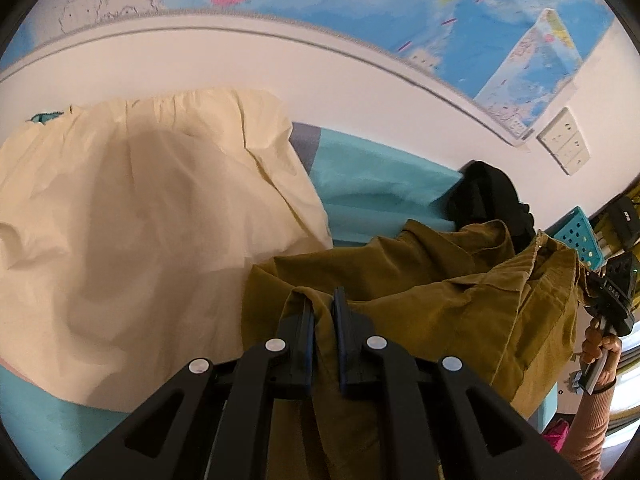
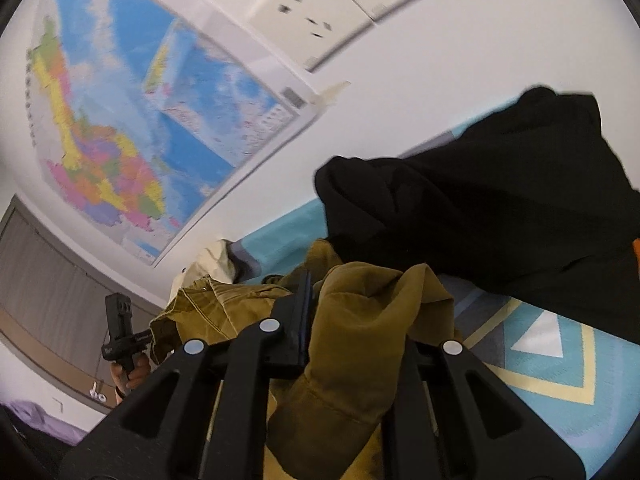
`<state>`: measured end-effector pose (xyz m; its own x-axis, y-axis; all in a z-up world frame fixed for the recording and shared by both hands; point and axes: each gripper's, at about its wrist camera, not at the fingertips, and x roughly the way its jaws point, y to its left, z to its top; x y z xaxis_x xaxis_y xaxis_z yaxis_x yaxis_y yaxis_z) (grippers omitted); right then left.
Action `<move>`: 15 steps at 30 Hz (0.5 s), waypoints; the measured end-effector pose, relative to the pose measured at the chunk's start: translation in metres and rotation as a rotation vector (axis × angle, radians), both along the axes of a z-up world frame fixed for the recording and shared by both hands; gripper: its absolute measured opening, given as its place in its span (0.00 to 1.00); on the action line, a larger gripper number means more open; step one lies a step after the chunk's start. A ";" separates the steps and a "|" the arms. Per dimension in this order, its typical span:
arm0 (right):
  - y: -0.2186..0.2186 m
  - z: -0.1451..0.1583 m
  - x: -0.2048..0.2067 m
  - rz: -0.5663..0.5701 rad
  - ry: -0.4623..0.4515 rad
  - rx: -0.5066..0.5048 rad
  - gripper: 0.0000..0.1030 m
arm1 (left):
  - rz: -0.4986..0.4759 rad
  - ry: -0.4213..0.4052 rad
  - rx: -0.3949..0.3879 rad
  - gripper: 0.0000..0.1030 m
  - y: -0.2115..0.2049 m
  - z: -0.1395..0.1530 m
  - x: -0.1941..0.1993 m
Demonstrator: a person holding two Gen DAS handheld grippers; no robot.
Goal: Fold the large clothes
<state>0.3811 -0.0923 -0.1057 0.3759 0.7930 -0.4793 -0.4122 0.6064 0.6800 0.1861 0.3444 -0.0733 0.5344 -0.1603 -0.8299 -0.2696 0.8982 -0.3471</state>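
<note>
Both claws pinch the olive-brown shirt [image 1: 420, 300]: left claw [image 1: 323, 320] and right claw [image 2: 320, 320] each clamped narrow on a fabric edge, likely to spread it over the bed [image 1: 380, 184] beside the cream garment [image 1: 140, 220].

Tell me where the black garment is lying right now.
The black garment lies against the wall at the bed's far edge, just behind the olive garment, right of centre in both views.

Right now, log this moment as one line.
left gripper: jaws shut on olive shirt | right gripper: jaws shut on olive shirt | cream garment, black garment: lying on bed
</note>
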 end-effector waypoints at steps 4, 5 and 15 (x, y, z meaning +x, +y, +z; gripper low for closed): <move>0.009 -0.017 0.013 -0.014 0.047 -0.027 0.13 | 0.010 0.030 0.009 0.09 0.001 -0.008 0.009; 0.010 -0.019 0.014 -0.016 0.052 -0.026 0.14 | 0.013 0.035 0.011 0.10 0.001 -0.010 0.011; 0.005 0.005 -0.014 -0.021 -0.058 0.018 0.62 | 0.033 0.065 -0.011 0.10 0.003 -0.019 0.021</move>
<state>0.3667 -0.0873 -0.1010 0.4192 0.7929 -0.4422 -0.4391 0.6034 0.6657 0.2074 0.3470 -0.0923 0.4845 -0.1526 -0.8614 -0.3210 0.8850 -0.3373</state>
